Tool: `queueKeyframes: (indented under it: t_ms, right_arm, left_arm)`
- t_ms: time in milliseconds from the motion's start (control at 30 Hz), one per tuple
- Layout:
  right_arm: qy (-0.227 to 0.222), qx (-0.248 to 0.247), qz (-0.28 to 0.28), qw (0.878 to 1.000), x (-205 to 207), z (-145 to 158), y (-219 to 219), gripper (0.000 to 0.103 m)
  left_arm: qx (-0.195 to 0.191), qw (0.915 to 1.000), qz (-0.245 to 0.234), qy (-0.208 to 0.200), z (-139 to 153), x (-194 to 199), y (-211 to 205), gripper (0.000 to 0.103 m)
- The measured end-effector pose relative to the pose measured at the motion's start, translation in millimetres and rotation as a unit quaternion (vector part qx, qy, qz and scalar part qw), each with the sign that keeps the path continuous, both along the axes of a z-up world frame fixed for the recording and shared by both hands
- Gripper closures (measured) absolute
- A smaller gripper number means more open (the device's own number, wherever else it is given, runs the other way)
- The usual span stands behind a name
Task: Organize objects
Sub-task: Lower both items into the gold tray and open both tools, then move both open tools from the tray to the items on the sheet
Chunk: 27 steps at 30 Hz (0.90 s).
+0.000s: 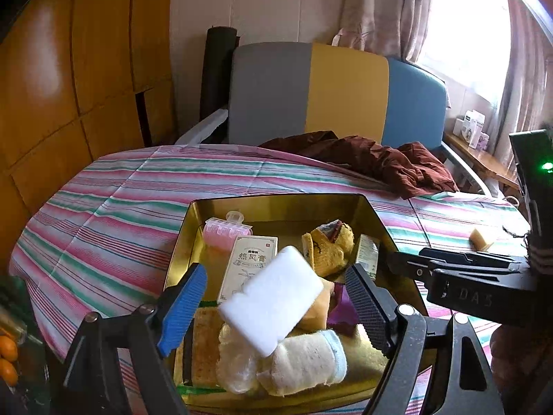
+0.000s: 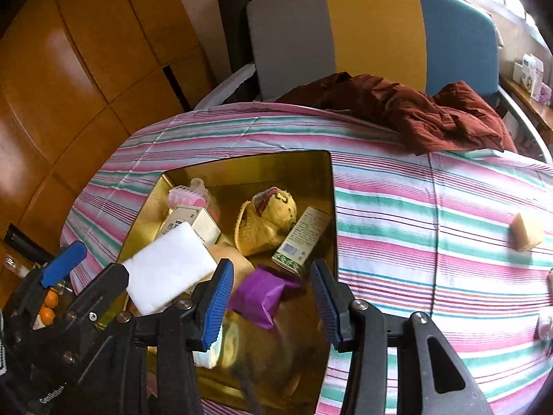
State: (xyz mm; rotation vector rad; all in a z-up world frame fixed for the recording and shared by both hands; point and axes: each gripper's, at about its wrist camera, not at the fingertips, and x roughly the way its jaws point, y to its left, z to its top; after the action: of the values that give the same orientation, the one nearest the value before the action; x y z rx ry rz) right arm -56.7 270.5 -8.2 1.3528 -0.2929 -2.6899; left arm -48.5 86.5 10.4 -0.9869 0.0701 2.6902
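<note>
A white sponge block [image 1: 273, 299], a smooth rounded-edged slab, sits tilted atop the pile inside the gold tin [image 1: 276, 204] on the striped bedsheet [image 1: 103, 214]. In the left wrist view its long axis runs diagonally, upper end toward the cream box [image 1: 250, 259], lower end over the rolled pale cloth [image 1: 304, 363]. The left gripper [image 1: 280, 311] is released, its jaws spread wide on either side of the block without touching it. The right gripper [image 2: 273, 302] is also released, jaws parted over the purple packet [image 2: 259, 292], gripping nothing.
</note>
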Motion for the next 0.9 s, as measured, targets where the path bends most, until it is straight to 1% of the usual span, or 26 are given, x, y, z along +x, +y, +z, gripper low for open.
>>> queueKeyframes:
  t_ms: [33, 100, 167, 467, 733, 900]
  right_arm:
    - [0.002, 0.005, -0.001, 1.000, 2.2, 0.6, -0.6, 0.054]
    - [0.006, 0.012, 0.000, 1.000, 6.3, 1.5, -1.6, 0.049]
    - [0.010, 0.016, -0.001, 1.000, 10.5, 2.0, -2.2, 0.048]
    - [0.017, 0.043, -0.006, 0.999, 23.2, 1.4, -5.6, 0.048]
    - [0.027, 0.068, -0.014, 0.997, 30.4, 2.8, -6.7, 0.047]
    - [0.035, 0.089, -0.014, 0.995, 34.7, 3.5, -8.7, 0.047]
  left_arm:
    - [0.000, 1.0000, -0.001, 0.001, 0.2, 1.6, 0.0, 0.020]
    - [-0.001, 1.0000, -0.001, 0.002, 0.1, 4.0, 0.5, 0.020]
    - [0.000, 1.0000, -0.002, 0.001, 0.0, 6.2, 0.9, 0.020]
    - [-0.008, 0.9999, -0.010, 0.004, -1.9, 16.8, 3.8, 0.020]
    - [-0.006, 0.9999, -0.008, -0.011, -9.0, 19.9, 3.3, 0.020]
    - [-0.009, 0.9998, -0.010, -0.011, -10.4, 22.2, 6.9, 0.020]
